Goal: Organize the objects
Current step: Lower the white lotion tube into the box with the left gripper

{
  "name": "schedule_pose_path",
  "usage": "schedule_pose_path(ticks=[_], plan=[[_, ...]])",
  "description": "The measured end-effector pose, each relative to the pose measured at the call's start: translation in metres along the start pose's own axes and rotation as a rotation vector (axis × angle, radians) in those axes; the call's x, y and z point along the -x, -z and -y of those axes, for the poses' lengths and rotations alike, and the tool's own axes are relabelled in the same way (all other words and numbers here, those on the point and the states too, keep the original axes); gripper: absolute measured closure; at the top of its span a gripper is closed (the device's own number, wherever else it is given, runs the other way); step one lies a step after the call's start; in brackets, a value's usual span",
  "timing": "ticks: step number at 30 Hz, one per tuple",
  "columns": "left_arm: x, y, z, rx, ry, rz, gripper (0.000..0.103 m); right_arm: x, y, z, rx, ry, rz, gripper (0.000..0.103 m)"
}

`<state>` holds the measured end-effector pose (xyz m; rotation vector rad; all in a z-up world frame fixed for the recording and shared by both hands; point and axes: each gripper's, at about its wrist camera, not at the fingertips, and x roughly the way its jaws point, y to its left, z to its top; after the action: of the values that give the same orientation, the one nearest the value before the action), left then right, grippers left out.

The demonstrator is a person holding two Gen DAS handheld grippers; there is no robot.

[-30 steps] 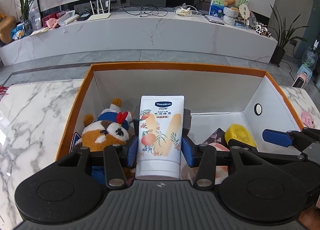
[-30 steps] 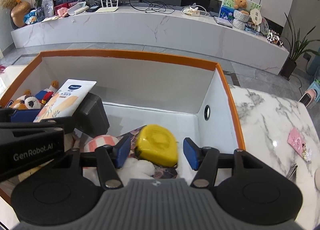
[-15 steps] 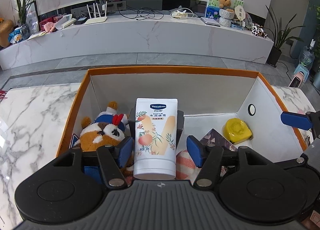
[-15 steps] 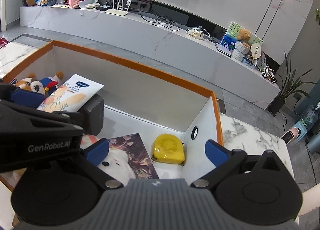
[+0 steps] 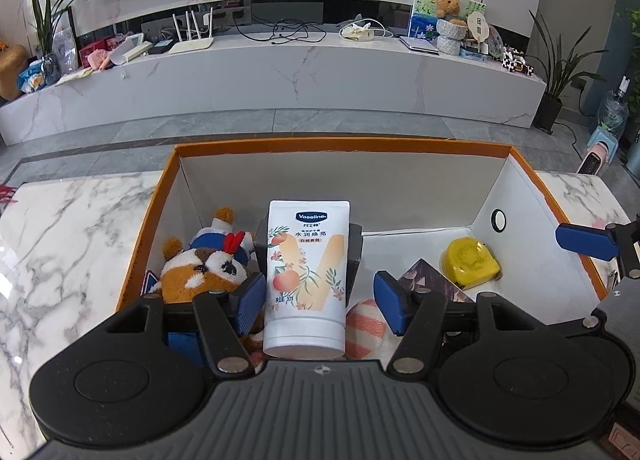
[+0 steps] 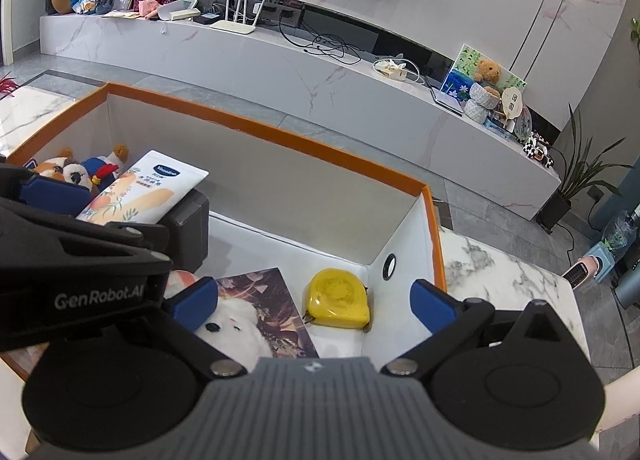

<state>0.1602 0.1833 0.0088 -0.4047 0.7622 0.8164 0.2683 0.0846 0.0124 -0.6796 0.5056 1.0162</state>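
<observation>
Inside box [image 5: 520,195] on marble counter [image 5: 72,227], L to R: plush [image 5: 200,272] at left wall, tube [image 5: 307,272] leaning on dark block [image 6: 190,227], striped item [image 5: 366,324], card [image 6: 276,300] w/ white plush [image 6: 236,328] on it, yellow tape [image 6: 338,298] in right corner. Left gripper [image 5: 318,302] fingers spread; left pad just beside tube, right pad apart from it. Right gripper [image 6: 314,302] fingers spread wide over card & tape, holding nothing.
</observation>
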Motion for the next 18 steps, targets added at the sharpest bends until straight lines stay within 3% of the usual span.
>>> schedule_pose_path(ticks=[18], plan=[[0.020, 0.003, 0.006, -0.001, 0.000, 0.024, 0.033, 0.021, 0.005, 0.001, -0.002, 0.020, 0.019, 0.001]])
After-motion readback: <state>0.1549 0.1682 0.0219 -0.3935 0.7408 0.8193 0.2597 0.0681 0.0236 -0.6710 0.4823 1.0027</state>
